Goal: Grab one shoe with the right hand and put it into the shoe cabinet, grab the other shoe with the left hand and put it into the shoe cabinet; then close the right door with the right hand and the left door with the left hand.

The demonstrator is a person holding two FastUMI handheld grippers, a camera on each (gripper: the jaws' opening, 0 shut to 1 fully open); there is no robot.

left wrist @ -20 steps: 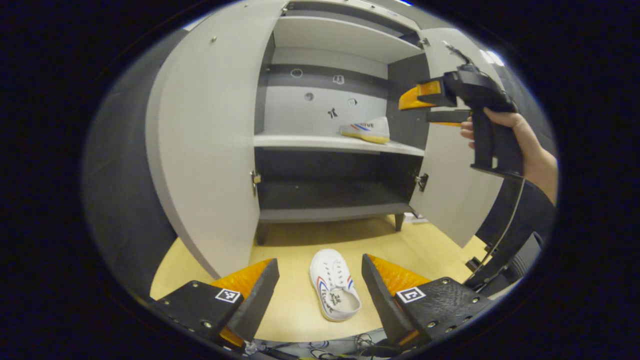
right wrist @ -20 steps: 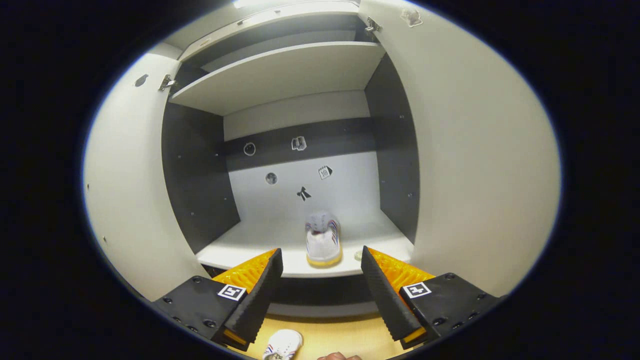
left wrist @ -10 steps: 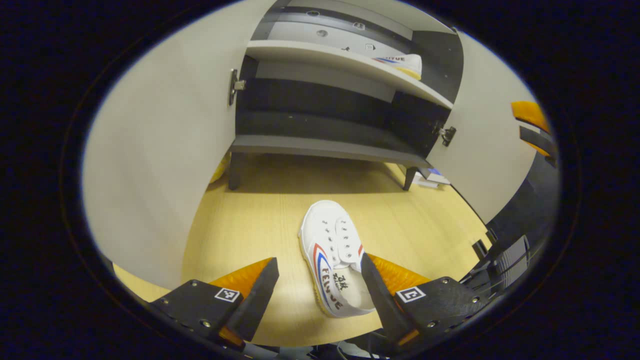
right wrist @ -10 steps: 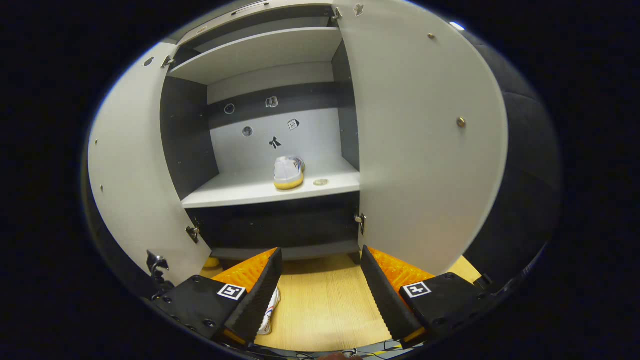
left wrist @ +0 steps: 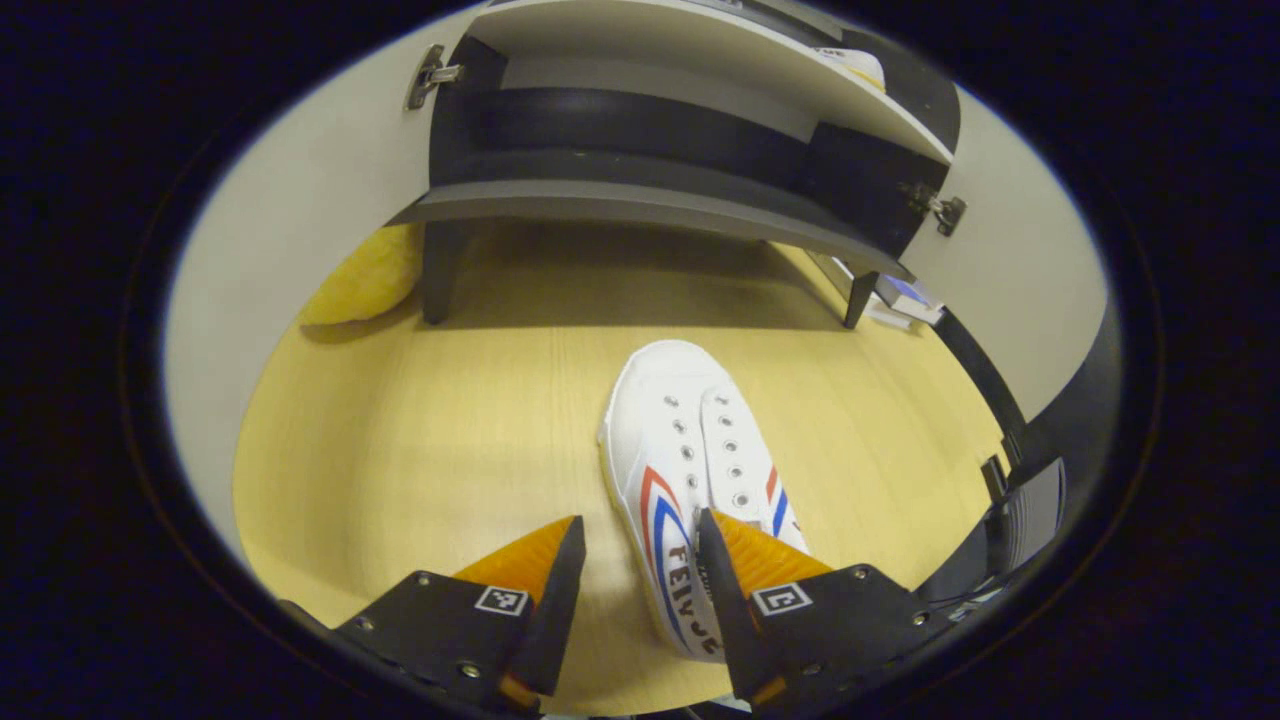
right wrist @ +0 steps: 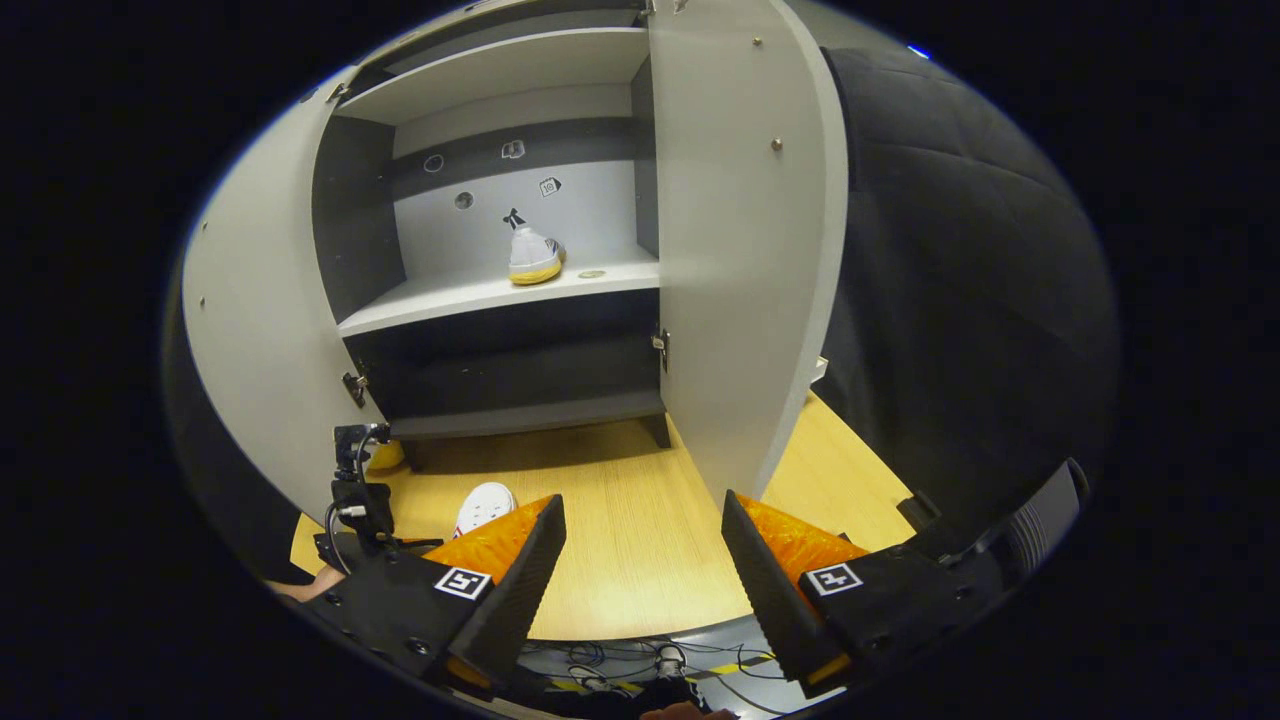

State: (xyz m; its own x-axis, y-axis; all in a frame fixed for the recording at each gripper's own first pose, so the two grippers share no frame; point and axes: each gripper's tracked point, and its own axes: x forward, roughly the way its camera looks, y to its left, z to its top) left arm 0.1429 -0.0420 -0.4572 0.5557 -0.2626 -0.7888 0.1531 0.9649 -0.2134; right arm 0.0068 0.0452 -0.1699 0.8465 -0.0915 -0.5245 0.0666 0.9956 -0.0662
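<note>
Left tongs (left wrist: pixel 632 570): narrowed astride the floor shoe's (left wrist: pixel 690 470) near side wall, not yet clamped, for lifting.
Right tongs (right wrist: pixel 642 545): held wide, empty; first shoe (right wrist: pixel 533 258) shelved.

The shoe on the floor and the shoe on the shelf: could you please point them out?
Shoe on the floor (left wrist: pixel 690 440), left gripper view, laced upper.
Shoe on the shelf (right wrist: pixel 532 258), right gripper view, heel.

One white shoe (left wrist: pixel 690 470) lies on the floor – its mate (right wrist: pixel 533 258) sits inside the open shoe cabinet (right wrist: pixel 480 300)
</note>
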